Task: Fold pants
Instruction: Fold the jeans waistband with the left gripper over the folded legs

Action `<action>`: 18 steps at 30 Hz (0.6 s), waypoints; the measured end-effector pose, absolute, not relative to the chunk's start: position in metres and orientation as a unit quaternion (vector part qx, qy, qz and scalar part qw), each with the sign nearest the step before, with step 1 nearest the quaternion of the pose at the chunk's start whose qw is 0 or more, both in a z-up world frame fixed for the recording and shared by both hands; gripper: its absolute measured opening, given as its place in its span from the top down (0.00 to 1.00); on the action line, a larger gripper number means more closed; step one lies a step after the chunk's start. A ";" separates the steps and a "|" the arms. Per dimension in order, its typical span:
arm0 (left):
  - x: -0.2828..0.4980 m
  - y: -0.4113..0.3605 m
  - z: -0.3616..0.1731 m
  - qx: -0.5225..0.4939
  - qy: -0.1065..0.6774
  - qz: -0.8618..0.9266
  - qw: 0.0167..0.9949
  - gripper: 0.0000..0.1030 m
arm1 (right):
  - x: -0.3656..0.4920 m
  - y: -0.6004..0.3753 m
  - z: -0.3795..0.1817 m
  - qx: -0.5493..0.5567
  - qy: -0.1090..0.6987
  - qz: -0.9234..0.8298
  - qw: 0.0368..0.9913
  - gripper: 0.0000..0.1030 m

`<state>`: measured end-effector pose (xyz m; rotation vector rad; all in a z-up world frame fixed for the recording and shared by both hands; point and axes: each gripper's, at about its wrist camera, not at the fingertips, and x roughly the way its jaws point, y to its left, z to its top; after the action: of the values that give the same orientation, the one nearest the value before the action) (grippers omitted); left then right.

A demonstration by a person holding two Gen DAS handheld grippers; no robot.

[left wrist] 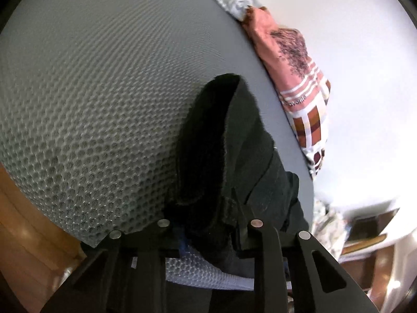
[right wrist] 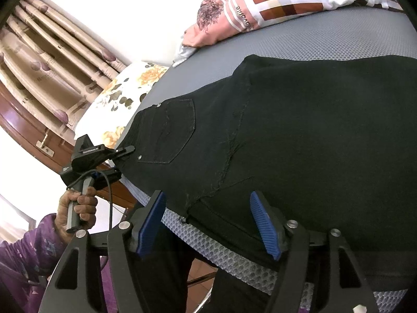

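Note:
Black pants point(right wrist: 312, 130) lie spread on a grey mesh mattress point(right wrist: 338, 44), back pocket up and waistband at the left edge. My left gripper point(right wrist: 124, 159), held by a person's hand point(right wrist: 78, 208), grips the waistband corner. In the left wrist view the left gripper point(left wrist: 208, 224) is shut on a bunched fold of the pants point(left wrist: 234, 135), which rises over the mattress point(left wrist: 91, 91). My right gripper point(right wrist: 208, 224) stands open at the near mattress edge. Its blue pads point(right wrist: 263, 224) sit on either side of the pants' near seam without pressing it.
A pink and white patterned cloth point(right wrist: 260, 7) lies along the far mattress edge, also seen as the pink cloth point(left wrist: 299, 78) by the white wall. A floral pillow point(right wrist: 122, 96) and striped curtains point(right wrist: 52, 52) are at the left. Wooden floor point(left wrist: 26, 221) lies below the mattress corner.

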<state>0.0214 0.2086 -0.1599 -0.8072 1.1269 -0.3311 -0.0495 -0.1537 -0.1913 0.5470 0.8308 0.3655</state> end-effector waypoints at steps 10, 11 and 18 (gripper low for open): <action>0.008 0.142 -0.070 -0.278 0.443 -0.225 0.822 0.76 | -0.052 -0.170 -0.191 0.294 0.374 0.174 0.862 0.37; 0.008 0.131 -0.062 -0.273 0.438 -0.235 0.824 0.76 | -0.052 -0.172 -0.190 0.297 0.373 0.174 0.862 0.36; -0.001 0.033 -0.020 -0.235 0.423 -0.341 0.806 0.76 | -0.063 -0.206 -0.183 0.307 0.357 0.165 0.867 0.36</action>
<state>-0.0007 0.0333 -0.0202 -0.5038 0.9054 -0.7299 -0.0634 -0.2059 -0.1832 0.6421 0.7475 0.3448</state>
